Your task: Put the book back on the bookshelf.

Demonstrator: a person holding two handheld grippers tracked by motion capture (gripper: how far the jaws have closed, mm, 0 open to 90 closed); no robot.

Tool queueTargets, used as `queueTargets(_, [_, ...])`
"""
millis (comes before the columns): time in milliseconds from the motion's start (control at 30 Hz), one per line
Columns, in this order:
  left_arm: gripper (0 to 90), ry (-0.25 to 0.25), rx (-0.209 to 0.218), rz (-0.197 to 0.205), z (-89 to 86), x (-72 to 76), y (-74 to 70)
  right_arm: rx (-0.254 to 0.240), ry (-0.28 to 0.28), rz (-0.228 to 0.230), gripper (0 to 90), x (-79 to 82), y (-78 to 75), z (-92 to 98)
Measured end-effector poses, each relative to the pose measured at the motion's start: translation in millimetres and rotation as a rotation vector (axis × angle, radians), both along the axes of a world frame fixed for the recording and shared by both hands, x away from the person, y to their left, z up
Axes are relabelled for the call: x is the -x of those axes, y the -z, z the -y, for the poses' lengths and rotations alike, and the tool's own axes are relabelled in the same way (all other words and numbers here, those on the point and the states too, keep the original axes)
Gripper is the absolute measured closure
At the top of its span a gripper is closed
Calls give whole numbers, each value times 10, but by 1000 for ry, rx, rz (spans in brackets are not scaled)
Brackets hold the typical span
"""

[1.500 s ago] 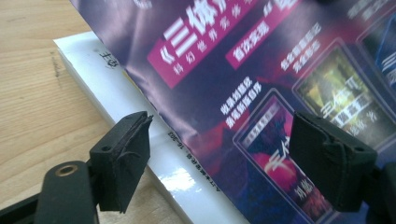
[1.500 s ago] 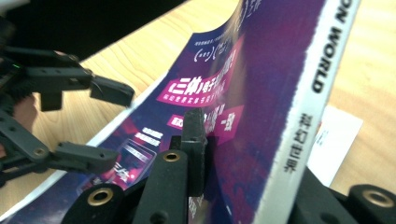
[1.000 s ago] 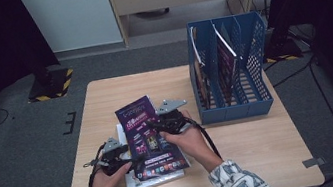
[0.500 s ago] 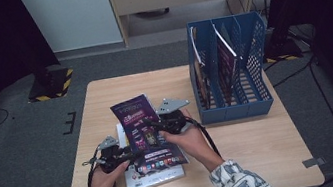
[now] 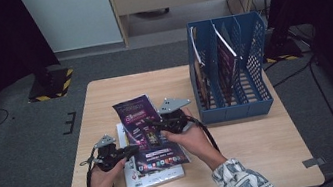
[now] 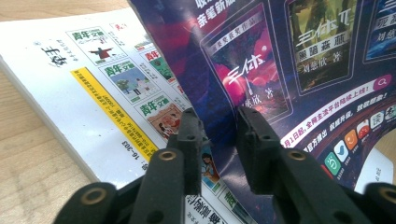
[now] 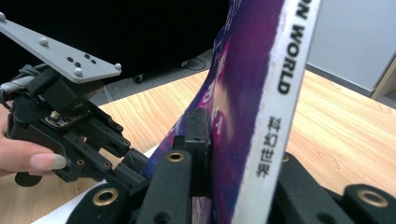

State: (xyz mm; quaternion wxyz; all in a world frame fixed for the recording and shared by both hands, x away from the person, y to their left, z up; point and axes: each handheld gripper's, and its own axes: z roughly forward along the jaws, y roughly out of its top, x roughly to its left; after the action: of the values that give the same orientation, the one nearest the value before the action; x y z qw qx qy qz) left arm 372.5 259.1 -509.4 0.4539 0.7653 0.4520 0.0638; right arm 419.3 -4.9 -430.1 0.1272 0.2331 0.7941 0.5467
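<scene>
I pinch the purple magazine in both tools, left tool just closing on its near-left edge, right tool clamped; surface right lies open.

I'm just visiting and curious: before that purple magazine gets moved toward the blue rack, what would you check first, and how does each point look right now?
1. Right gripper clamped on the purple magazine at its spine edge: ok.
2. Left gripper around the magazine's lower edge, jaws just closing: pads pressing on it, cannot tell.
3. Magazine lifted off the white magazine beneath: partly, its lower end still lies over it; not ok.
4. White magazine lying flat on the table: ok.
5. Free slot in the blue rack: cannot tell.
</scene>
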Motion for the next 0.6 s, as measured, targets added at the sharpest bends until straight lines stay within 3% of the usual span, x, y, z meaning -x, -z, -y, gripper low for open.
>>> queueTargets(367, [763, -18, -29, 75, -13, 27, -123, -26, -1, 12, 785, -26, -81, 53])
queueTargets(500, [766, -42, -81, 141, -26, 57, -216, -47, 4, 24, 792, -23, -119, 56])
queueTargets(600, [768, -60, -94, 168, -29, 74, -247, -57, 3, 26, 783, -19, -145, 55])
